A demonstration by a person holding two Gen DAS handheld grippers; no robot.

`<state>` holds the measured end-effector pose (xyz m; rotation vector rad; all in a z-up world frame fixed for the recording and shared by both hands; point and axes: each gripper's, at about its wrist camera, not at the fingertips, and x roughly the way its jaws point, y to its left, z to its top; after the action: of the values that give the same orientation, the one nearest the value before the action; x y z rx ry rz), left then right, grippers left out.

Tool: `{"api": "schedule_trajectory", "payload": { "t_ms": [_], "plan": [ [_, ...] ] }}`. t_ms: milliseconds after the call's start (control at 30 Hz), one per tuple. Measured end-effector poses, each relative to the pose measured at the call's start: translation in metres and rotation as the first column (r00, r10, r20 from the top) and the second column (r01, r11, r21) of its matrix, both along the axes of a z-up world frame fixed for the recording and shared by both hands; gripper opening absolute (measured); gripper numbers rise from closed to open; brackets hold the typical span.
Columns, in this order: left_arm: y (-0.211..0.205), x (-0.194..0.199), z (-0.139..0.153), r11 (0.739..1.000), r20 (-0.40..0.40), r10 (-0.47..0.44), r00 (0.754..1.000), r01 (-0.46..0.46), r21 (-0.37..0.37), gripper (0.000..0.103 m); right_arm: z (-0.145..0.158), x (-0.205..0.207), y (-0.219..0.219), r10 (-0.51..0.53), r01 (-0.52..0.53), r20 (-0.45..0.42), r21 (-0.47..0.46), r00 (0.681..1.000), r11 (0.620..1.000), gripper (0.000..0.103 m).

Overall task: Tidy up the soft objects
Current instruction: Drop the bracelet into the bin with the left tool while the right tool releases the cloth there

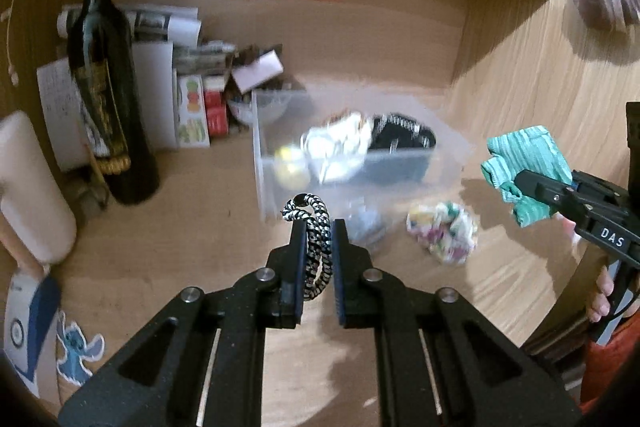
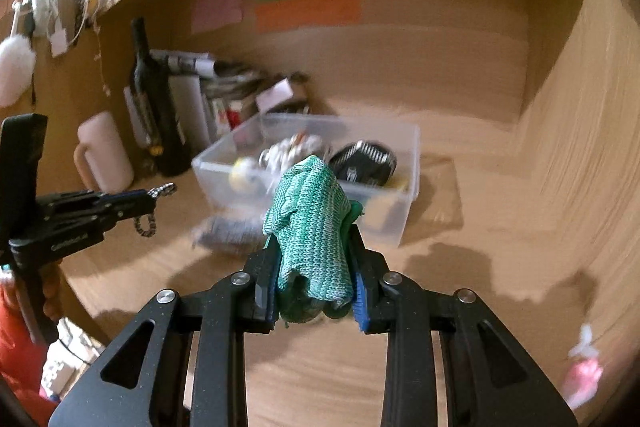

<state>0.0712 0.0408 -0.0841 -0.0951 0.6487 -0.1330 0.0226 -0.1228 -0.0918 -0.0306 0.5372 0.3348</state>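
On the wooden desk surface (image 1: 168, 251), inside the alcove, sits the clear plastic storage bin (image 1: 400, 179), already holding a black-and-white patterned soft item (image 1: 404, 133), a pale crumpled cloth (image 1: 340, 143) and a yellowish ball (image 1: 292, 165).

Left gripper (image 1: 317, 227): jaws nearly closed, pinching a black-and-white braided fabric hair tie (image 1: 316, 247) edge-on, loop sticking out past the fingertips. Looks deliberate; a thin ring is easier to release cleanly when held by one side.

Right gripper (image 2: 314, 247): jaws closed partway on a bunched green-and-white knitted cloth (image 2: 312, 227), wad bulging above the fingers (grip is around the middle, so it shouldn't unravel in transit). In the left wrist view it hangs right of the bin, off the desk.

Both loads are airborne, short of the bin and pointed at it. My read: mid-carry, drop into bin next.

Not yet sorted: a multicoloured floral crumpled cloth (image 1: 442, 231) on the desk just beside the bin's front corner, plus a blurry greyish item (image 1: 366, 227) next to it, can't identify.

Dark glass wine bottle (image 1: 110, 75) stands well left, clear of the path.
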Motion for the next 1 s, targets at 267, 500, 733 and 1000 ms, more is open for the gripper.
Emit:
{"api": "schedule_trajectory", "payload": {
  "t_ms": [267, 500, 733, 1000],
  "plan": [
    [-0.003, 0.022, 0.034, 1.000, 0.095, -0.001, 0.996, 0.000, 0.011, 0.011, 0.027, 0.022, 0.001, -0.009, 0.009, 0.091, -0.004, 0.996, 1.000, 0.026],
    [-0.012, 0.051, 0.046, 1.000, 0.120, -0.011, 0.993, 0.011, -0.003, 0.011, 0.035, 0.056, -0.002, -0.013, 0.013, 0.103, 0.003, 0.995, 1.000, 0.026],
    [-0.009, 0.086, 0.041, 1.000, 0.082, -0.013, 0.997, 0.015, -0.021, 0.011, 0.036, 0.090, 0.000, -0.012, 0.012, 0.088, -0.002, 0.996, 1.000, 0.026],
    [-0.013, 0.127, 0.019, 0.999, -0.006, -0.027, 1.000, 0.027, -0.020, 0.011, 0.019, 0.131, 0.004, 0.007, -0.007, 0.003, 0.002, 1.000, 1.000, 0.026]
  ]
}}
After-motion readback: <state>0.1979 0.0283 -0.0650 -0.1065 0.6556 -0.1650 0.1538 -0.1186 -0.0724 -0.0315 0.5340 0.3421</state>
